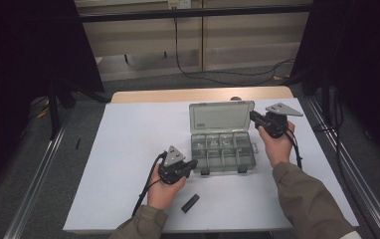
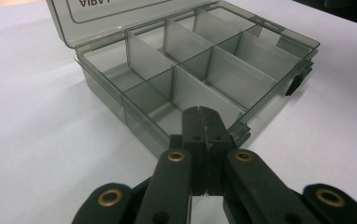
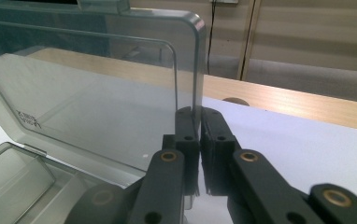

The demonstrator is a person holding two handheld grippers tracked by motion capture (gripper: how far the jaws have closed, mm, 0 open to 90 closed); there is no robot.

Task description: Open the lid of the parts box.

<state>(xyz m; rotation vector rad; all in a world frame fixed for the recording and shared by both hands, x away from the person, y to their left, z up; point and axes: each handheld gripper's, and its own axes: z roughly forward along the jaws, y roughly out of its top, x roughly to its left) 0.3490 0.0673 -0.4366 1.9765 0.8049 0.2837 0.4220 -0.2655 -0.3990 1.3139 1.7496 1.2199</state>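
The clear compartment box [image 1: 223, 149] sits open mid-desk [image 1: 128, 149]. The right hand-held gripper [image 3: 199, 116] pinches the raised lid's [image 3: 97, 107] edge. The left hand-held gripper [image 2: 200, 116], jaws closed and empty, rests at the box's near corner.

Clear grey compartment box [image 1: 223, 149] mid-table, hinged lid [image 1: 221, 117] upright, open.

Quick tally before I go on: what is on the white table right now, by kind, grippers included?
Clear organiser box, lid open: 1
Small black stick: 1
Grippers: 2, the left gripper and the right gripper
Total: 4
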